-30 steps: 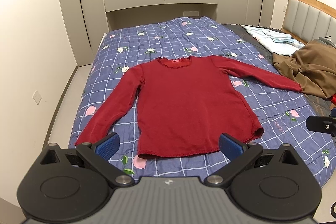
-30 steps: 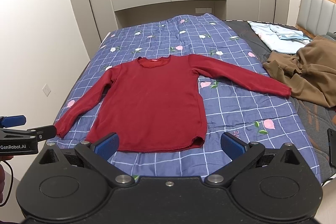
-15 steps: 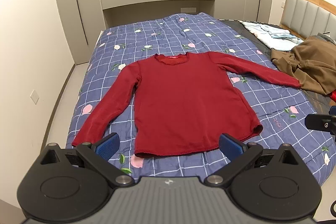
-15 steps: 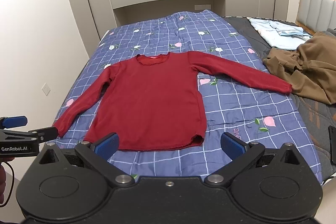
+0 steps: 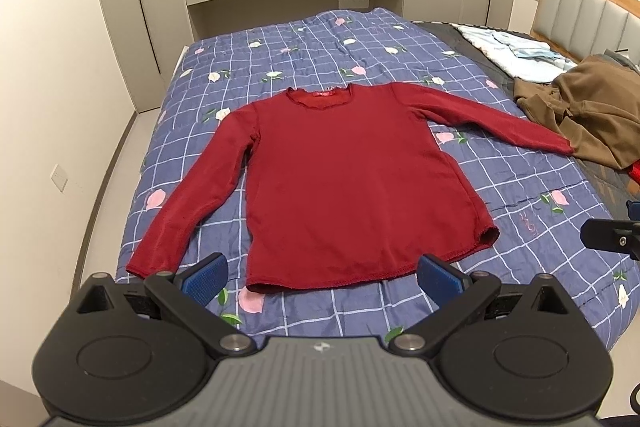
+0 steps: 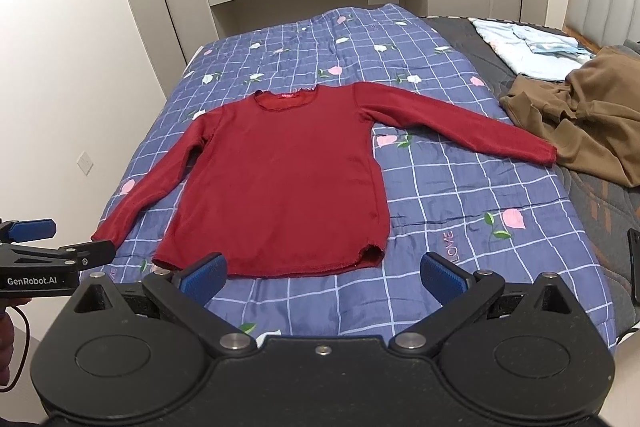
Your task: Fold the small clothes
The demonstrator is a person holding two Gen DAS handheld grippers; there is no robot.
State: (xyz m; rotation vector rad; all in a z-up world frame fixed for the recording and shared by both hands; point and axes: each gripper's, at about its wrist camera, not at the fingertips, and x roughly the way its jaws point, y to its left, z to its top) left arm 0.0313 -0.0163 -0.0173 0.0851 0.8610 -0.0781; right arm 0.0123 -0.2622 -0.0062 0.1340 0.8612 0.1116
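Observation:
A red long-sleeved sweater (image 5: 344,179) lies flat and face up on the bed, both sleeves spread out, collar toward the window; it also shows in the right wrist view (image 6: 288,187). My left gripper (image 5: 322,275) is open and empty, held above the bed's near edge just short of the sweater's hem. My right gripper (image 6: 323,275) is open and empty, near the hem's right corner. The left gripper also shows at the left edge of the right wrist view (image 6: 44,247).
The bed carries a blue checked floral quilt (image 5: 520,195). A brown garment (image 5: 592,115) lies crumpled at the right, touching the sweater's right cuff. Light blue clothes (image 5: 516,55) lie at the far right by the headboard (image 5: 592,3). A wall and floor strip run along the left.
Both grippers have tilted up and shifted slightly, so the sweater sits lower in view. Nothing on the bed has moved; both stay open.

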